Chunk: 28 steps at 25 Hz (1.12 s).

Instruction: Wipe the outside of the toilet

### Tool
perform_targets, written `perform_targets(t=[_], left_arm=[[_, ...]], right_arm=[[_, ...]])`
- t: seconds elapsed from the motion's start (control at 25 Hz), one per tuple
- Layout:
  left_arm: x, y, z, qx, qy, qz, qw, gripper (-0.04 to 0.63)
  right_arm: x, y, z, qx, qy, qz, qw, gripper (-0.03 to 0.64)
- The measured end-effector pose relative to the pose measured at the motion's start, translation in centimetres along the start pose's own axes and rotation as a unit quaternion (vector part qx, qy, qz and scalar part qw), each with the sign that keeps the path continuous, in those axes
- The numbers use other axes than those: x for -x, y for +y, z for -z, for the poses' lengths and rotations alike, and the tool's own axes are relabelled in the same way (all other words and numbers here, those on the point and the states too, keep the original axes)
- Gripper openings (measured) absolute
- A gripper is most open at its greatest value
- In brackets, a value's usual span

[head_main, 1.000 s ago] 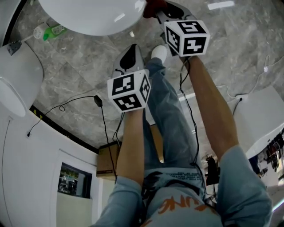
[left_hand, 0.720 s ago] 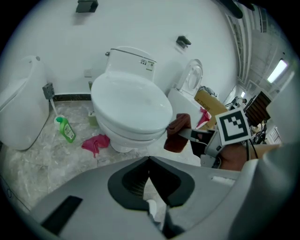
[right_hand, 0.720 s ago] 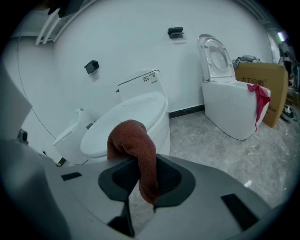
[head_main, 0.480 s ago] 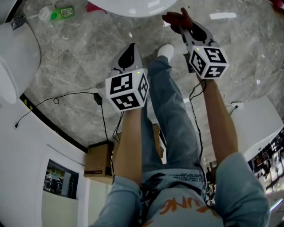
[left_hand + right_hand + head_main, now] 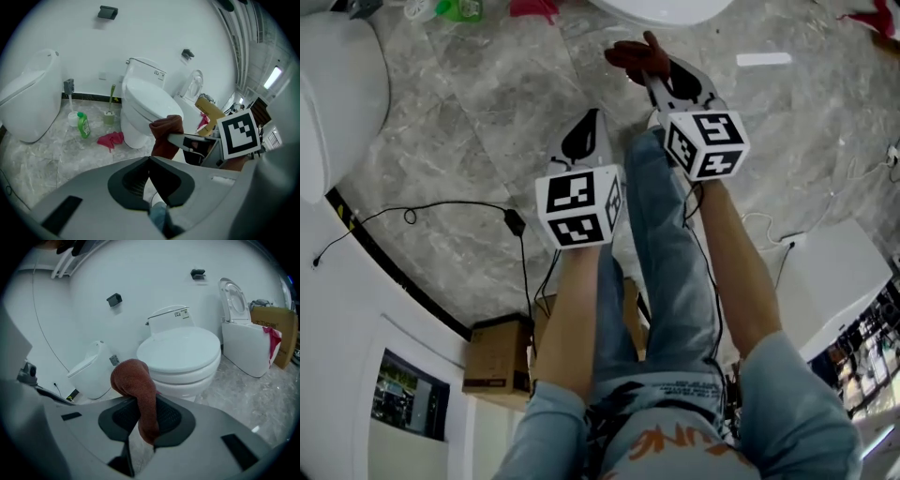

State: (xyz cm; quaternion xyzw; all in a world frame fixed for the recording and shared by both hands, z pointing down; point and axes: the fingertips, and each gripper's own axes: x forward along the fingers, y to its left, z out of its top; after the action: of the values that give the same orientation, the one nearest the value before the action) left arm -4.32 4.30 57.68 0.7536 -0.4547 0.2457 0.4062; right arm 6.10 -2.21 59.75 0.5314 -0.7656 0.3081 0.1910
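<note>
Toilet [image 5: 180,355]: white, glossy, lid down.
Cloth [image 5: 140,394]: rust-brown, bunched, drooping.
Right hand-held gripper [image 5: 661,75]: clamped on cloth.
Left hand-held gripper [image 5: 150,161]: jaws together, empty.

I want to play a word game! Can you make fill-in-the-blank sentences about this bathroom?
The brown cloth is held in the ___ tongs.
The bottle on the floor is ___.
The rag lying on the floor is ___.
Missing words: right, green, pink.
</note>
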Motion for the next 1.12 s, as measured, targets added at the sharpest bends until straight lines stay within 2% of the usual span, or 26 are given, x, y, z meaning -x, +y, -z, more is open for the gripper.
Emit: perform_targets(t=[0.28,0.56,0.92,1.12], left_arm=[[2.9,4.9,0.1,0.008,-0.025,-0.004,0.9997,-0.005],[3.3,9.4,0.4,0.035,-0.037,-0.013,0.9986,-0.005],[3.0,14.0,-0.2,0.04,-0.023,-0.013,0.9989,-0.005],[2.7,14.1,-0.3,0.009,-0.01,-0.003,0.9999,-0.005]], right_arm=[[-4.2,5.0,-0.5,0.012,-0.012,-0.005,1.0,0.083],[-10.3,7.4,-1.5,-0.019,-0.021,0.016,0.999,0.08],[-15.3,5.4,-1.5,-0.077,-0.028,0.065,0.995,0.078],[-14.5,4.2,-0.7,-0.108,-0.028,0.095,0.989,0.078]])
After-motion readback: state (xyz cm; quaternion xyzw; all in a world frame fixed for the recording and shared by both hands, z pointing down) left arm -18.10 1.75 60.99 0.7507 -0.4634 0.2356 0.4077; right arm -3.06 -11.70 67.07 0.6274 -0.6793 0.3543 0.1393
